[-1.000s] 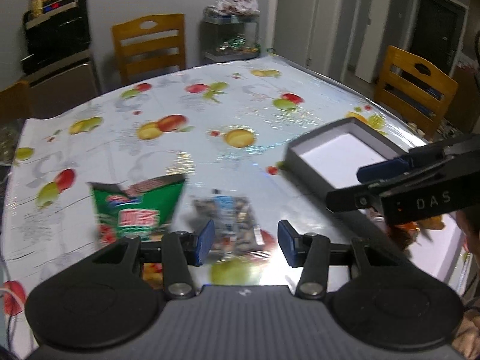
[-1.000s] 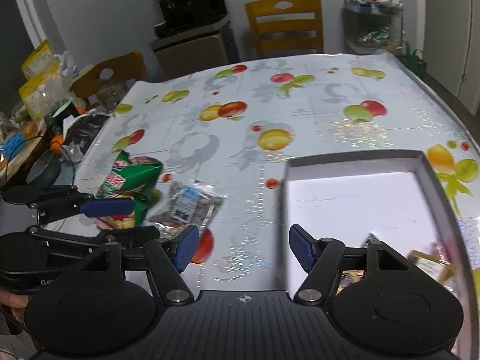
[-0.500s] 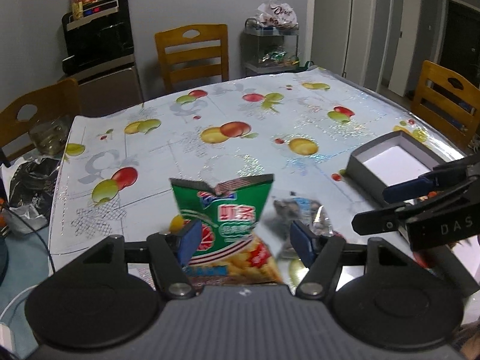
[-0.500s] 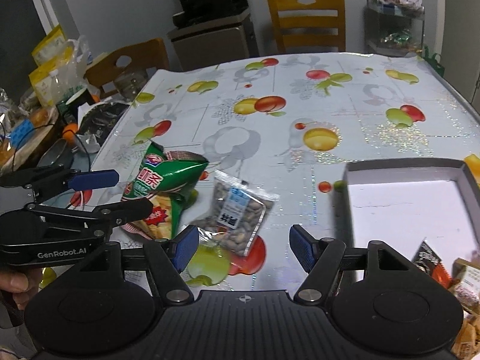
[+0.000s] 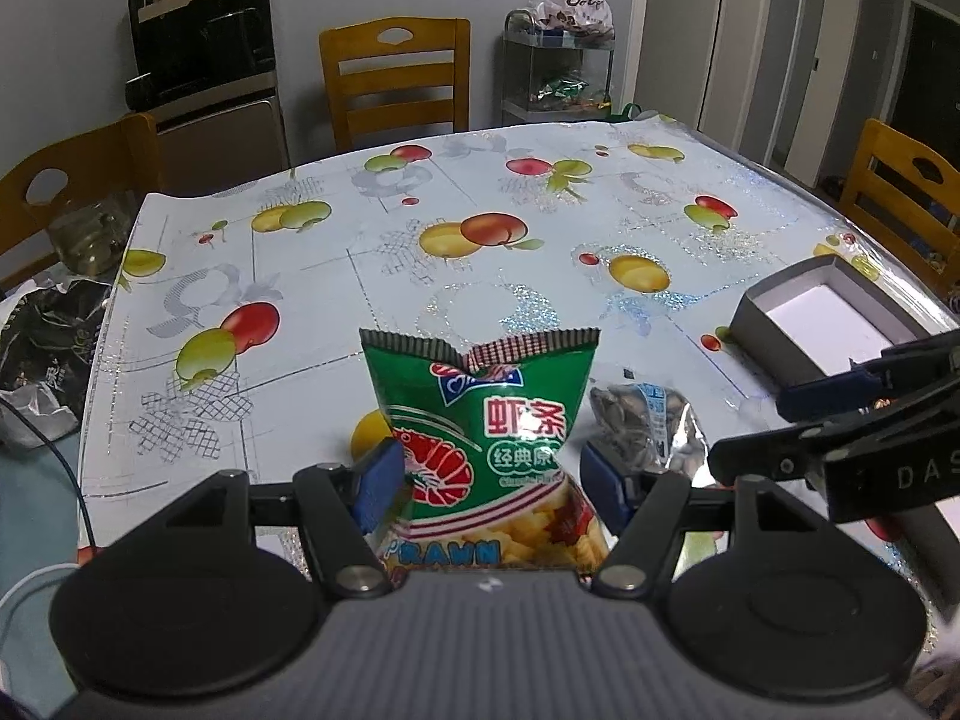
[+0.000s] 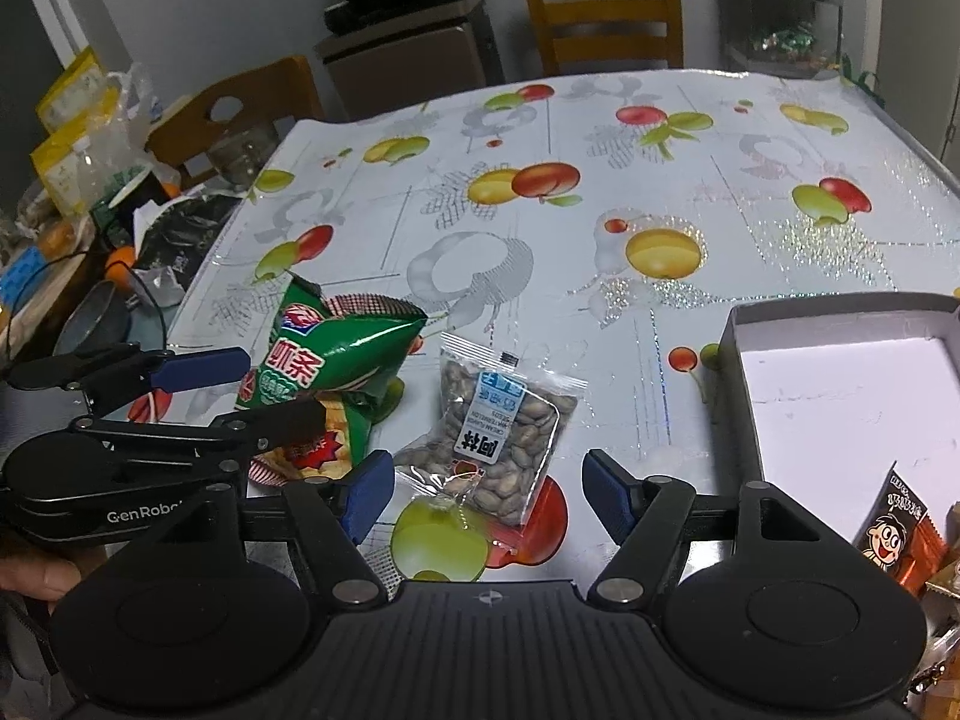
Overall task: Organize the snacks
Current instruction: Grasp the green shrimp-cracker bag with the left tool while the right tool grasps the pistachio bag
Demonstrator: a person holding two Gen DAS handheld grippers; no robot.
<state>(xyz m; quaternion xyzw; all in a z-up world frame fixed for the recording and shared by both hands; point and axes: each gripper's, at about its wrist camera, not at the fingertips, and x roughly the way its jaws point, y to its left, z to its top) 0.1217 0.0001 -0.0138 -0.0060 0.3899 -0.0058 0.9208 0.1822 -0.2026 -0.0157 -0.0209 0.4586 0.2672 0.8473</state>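
Note:
A green prawn-cracker bag lies on the fruit-print tablecloth, also in the right wrist view. My left gripper is open, its blue pads on either side of the bag; in the right wrist view its fingers straddle the bag. A clear packet of melon seeds lies just right of the bag, also in the left wrist view. My right gripper is open and empty, above the seed packet's near end. A grey box with a white floor stands at right, also in the left wrist view.
Orange snack packets lie at the box's near right corner. Wooden chairs stand around the table. A black appliance and a wire rack stand by the far wall. Clutter fills the left side.
My left gripper has moved left from the seed packet to straddle the green bag. My right gripper has swung left from the box to over the seed packet.

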